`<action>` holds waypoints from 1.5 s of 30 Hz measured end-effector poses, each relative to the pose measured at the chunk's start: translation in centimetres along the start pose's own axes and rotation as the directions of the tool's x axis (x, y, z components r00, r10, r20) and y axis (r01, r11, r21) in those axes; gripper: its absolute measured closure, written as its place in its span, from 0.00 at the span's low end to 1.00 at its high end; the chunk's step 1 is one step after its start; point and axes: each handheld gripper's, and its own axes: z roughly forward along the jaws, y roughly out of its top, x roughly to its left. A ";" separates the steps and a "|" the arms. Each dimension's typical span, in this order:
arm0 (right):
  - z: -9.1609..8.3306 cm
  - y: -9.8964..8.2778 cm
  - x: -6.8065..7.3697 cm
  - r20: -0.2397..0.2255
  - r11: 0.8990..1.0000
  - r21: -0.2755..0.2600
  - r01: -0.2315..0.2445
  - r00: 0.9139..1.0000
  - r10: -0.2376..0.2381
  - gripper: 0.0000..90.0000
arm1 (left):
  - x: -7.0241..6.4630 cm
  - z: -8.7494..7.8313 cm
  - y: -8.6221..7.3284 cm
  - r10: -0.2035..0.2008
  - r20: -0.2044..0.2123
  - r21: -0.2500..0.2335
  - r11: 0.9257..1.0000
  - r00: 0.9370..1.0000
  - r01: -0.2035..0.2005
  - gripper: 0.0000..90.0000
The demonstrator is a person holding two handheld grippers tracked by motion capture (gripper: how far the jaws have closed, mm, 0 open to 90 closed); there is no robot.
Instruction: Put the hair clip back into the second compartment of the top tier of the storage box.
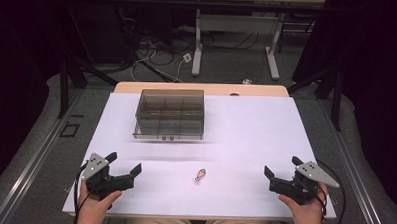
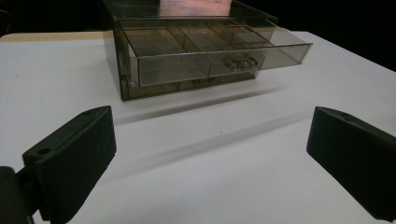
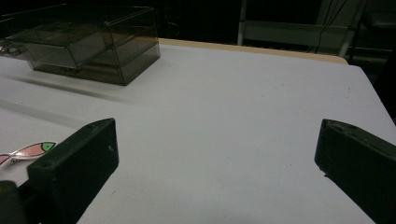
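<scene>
Both my grippers sit low in the high view, near the front edge of the white table (image 1: 246, 128). My left gripper (image 1: 123, 164) is at the lower left with jaws spread wide and nothing between them; in the left gripper view the two black jaws stand at the frame's lower corners with bare table between. My right gripper (image 1: 282, 166) is at the lower right, jaws just as wide apart and also empty. Between the two, at lower centre of the high view, lies a small pink-and-green fish-shaped piece (image 1: 200, 175), flat on the table, well apart from both grippers; in the right gripper view it sits at the left edge, just beside my left-hand jaw there. The smoky clear drawer box (image 1: 170, 113) is upper centre-left in the high view, toward the far side of the table. In the left gripper view its top drawer (image 2: 210, 49) is pulled out toward me, dividers visible, compartments look empty as far as I can tell.
</scene>
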 end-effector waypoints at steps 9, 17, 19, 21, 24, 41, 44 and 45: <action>0.3 -0.1 -0.2 0.005 1.000 0.004 -0.018 1.000 0.018 0.00 | -0.4 0.0 0.0 0.017 -0.001 -0.001 1.000 1.000 -0.017 0.03; 0.3 -0.2 -0.1 0.011 1.000 -0.001 -0.014 1.000 0.014 0.00 | -1.4 0.4 0.3 0.038 0.010 0.016 0.999 0.999 -0.038 0.04; 0.1 -0.1 -0.3 0.007 1.000 0.020 -0.014 1.000 0.014 0.00 | -1.7 0.5 0.5 0.037 0.010 0.018 0.999 0.999 -0.037 0.05; 0.1 -0.2 -0.4 0.012 1.000 0.022 -0.021 1.000 0.021 0.01 | -1.9 0.5 0.8 0.031 0.014 0.016 0.999 0.999 -0.032 0.05; 0.0 -0.1 -0.4 0.013 1.000 0.018 -0.020 1.000 0.020 0.01 | -2.4 0.6 1.2 0.017 0.015 0.007 1.000 1.000 -0.017 0.06; 0.3 0.1 -0.3 0.009 1.000 0.011 -0.023 1.000 0.022 0.04 | -4.8 1.4 5.0 0.054 0.035 -0.036 0.998 0.998 -0.053 0.18; 0.4 0.1 -0.3 0.005 1.000 0.015 -0.021 1.000 0.021 0.04 | -5.1 1.8 5.4 0.061 0.038 -0.035 0.998 0.997 -0.060 0.19; 0.4 0.1 -0.4 0.002 1.000 0.014 -0.020 1.000 0.020 0.04 | -5.3 2.0 5.4 0.053 0.039 -0.040 0.998 0.998 -0.051 0.20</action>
